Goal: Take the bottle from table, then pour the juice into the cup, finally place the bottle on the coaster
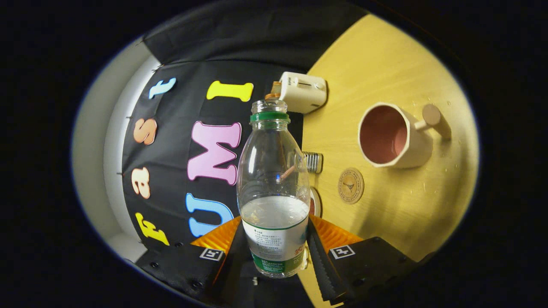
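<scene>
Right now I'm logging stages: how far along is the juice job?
Done: the bottle is picked up, gripper shut on it, cap off. In hand: it is tilting toward the cup, whose inside looks empty, so pouring seems barely begun. Left: pour, then set it on the coaster.

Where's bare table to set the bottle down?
Gripper shut on the bottle. Bare table lies below the cup and right of the coaster. It is crowded between the white box and the small jar.

Your table [385, 55]: pale yellow wood grain. It carries 1 cream cup [391, 136], pink inside, 1 round coaster [350, 185] near it, 1 white boxy appliance [303, 91], 1 small ribbed metal cap [313, 162].
</scene>
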Motion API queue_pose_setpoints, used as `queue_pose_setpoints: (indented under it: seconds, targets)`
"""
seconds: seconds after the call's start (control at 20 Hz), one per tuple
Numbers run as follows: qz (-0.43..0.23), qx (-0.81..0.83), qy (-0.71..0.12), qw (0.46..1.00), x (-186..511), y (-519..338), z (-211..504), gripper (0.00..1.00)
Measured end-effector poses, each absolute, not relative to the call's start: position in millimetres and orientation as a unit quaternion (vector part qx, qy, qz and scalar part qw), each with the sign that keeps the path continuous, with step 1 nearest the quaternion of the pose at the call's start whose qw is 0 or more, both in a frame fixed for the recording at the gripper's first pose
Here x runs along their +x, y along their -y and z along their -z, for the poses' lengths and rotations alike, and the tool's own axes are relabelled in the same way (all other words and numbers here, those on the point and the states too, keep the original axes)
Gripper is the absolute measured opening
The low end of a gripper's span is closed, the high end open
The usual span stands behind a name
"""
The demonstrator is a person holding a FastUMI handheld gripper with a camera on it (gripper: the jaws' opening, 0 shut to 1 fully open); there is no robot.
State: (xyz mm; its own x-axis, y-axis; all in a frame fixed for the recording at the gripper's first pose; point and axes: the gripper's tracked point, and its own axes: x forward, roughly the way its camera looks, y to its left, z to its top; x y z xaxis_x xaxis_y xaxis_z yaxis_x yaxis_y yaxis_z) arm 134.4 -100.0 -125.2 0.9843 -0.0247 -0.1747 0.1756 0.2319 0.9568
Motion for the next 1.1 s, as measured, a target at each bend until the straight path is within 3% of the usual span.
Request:
queue_pose_setpoints:
  seconds: [0.3,0.45,0.75,1.1]
  targets:
    - [0.068,0.407,-0.068,0.908,136.4,91.0,120.8,0.75]
    - [0.081,0.310,-0.054,0.946,145.6,83.9,107.3,0.74]
    - [0.129,0.118,-0.017,0.984,170.7,83.3,82.5,0.75]
    - [0.172,-0.007,-0.006,0.985,217.5,82.7,90.8,0.75]
